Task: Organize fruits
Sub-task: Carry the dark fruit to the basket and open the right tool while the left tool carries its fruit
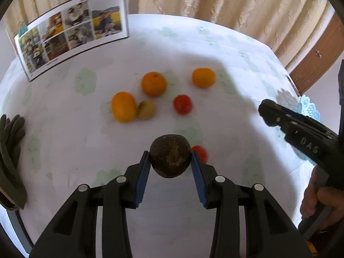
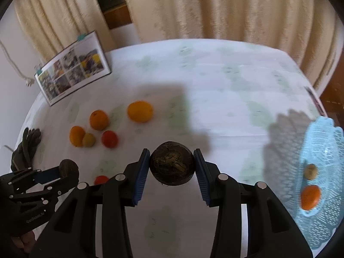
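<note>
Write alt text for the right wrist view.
The right hand-held gripper clamps a dark brown round fruit above a white table. A blue basket sits right; loose oranges lie left, near the left hand-held gripper.

Light-blue lattice basket (image 2: 326,172), green-blotched tablecloth (image 2: 215,86)

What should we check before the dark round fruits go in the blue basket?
1. Left gripper holds its dark round fruit: ok, pinched between both blue pads.
2. Right gripper holds its dark round fruit: ok, pinched on both sides.
3. Blue basket has room: ok, only two small fruits show inside.
4. Right gripper is over the basket: not ok, the basket lies off to its right.
5. Way to the basket is free: ok, only bare tablecloth lies between.
6. Fruits left on the table: not ok, oranges and red fruits remain, like this orange.
</note>
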### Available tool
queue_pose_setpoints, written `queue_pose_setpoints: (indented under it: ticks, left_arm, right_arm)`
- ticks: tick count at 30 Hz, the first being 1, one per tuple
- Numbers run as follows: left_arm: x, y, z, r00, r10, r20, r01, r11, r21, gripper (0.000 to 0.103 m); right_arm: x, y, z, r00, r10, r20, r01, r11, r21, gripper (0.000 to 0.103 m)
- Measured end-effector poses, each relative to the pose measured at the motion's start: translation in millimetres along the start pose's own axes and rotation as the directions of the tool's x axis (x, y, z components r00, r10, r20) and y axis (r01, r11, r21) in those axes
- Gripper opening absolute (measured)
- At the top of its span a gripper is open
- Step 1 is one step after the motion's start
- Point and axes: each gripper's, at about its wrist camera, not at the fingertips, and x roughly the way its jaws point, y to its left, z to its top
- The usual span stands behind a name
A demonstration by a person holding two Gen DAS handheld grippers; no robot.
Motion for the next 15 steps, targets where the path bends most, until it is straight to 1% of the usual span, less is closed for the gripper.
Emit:
queue_pose_setpoints:
  ticks: [10,15]
  left_arm:
    - [0.6,-53.9,4.9,0.999,-0.032,0.012,0.031,0.997,0.069,0.039]
    - [0.3,-83.9,6.7,0.998,-0.052,0.020,0.050,0.993,0.105,0.039]
  right_arm:
    - [-40.6,-66.4,-10.6,0.996,-0.071,0.051,0.066,0.993,0.099,0.043]
    - [-58.7,-98.9,-21.1,0.992,-0.113,0.059,0.103,0.984,0.145,0.043]
